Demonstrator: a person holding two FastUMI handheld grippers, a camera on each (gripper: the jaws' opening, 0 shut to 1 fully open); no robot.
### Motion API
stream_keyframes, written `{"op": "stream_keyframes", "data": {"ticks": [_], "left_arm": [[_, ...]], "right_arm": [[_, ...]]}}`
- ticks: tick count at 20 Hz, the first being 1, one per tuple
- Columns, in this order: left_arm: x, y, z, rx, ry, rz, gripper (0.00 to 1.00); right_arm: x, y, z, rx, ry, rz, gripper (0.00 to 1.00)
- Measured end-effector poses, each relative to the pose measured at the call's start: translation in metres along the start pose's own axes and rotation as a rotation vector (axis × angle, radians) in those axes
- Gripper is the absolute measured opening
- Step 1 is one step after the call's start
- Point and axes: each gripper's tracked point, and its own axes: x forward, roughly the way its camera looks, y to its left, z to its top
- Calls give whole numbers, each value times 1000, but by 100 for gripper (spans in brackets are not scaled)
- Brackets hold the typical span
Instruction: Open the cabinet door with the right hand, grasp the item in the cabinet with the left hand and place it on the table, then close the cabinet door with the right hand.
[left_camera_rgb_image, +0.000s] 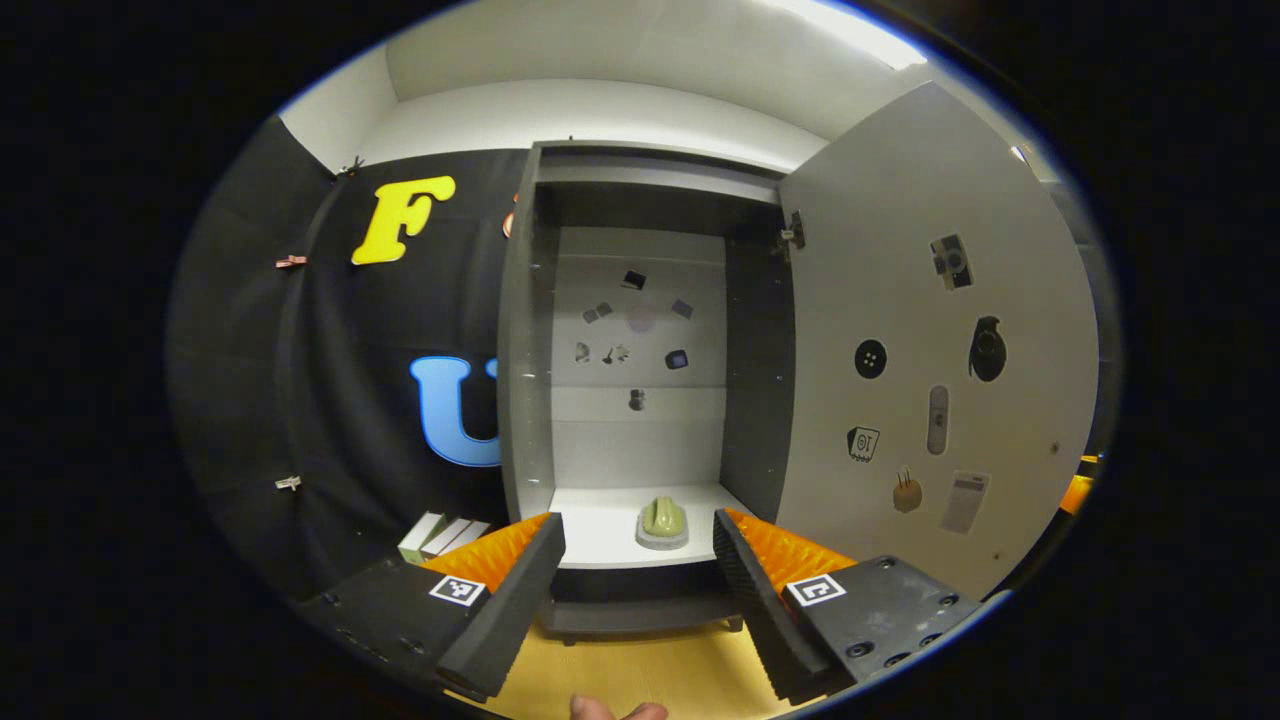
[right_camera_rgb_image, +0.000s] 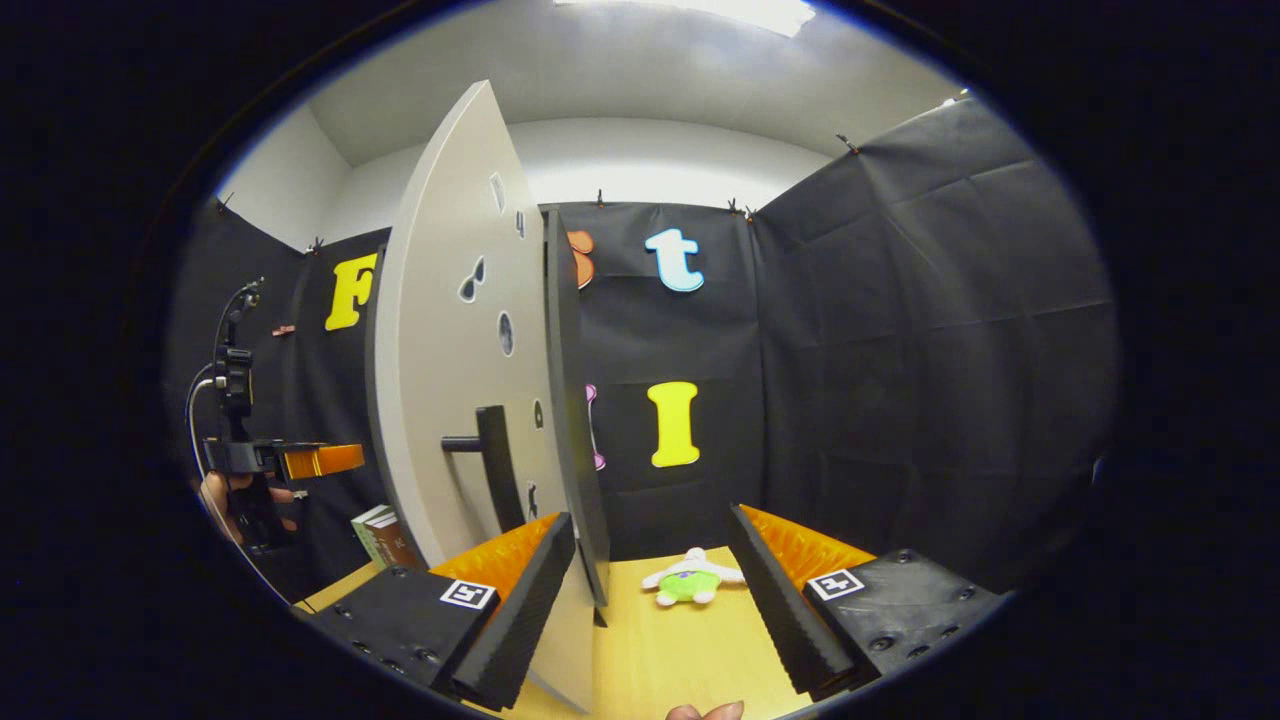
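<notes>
Left gripper view: the left hand-held gripper is held with its fingers spread wide, nothing between them, aimed at the open cabinet. The cabinet door is swung fully out to the right, its inner face carrying several small stickers. On the cabinet's lower shelf sits the item, a small green object on a pale base, upright and near the shelf's front edge, framed between the two fingers but well apart from them. Small stickers mark the cabinet's back panel. Boxes lie on the table to the left of the cabinet, against the booth wall. Right gripper view: the right hand-held gripper is likewise wide open and empty. The cabinet door stands edge-on just beside its left finger, with the dark handle on the outer face; whether the finger touches the door cannot be told. A small plush toy, white and green, lies on the table between the fingers, farther off. At far left, the left hand-held gripper is seen, held by a hand.
</notes>
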Motion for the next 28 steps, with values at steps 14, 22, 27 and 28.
{"op": "stream_keyframes", "data": {"ticks": [14,22,27,28], "left_arm": [[191,-15,-44,-15,316,-176,92],[277,-9,-100,18,522,-166,82],[314,-2,-131,75,634,-160,69],[319,-1,-135,79,645,-155,66]], "right_arm": [[10,-69,-6,-96,-22,-128,97],[24,-90,-19,-110,-1,-139,97],[29,-100,-24,-127,5,-154,98],[29,-103,-25,-132,9,-160,98]]}}
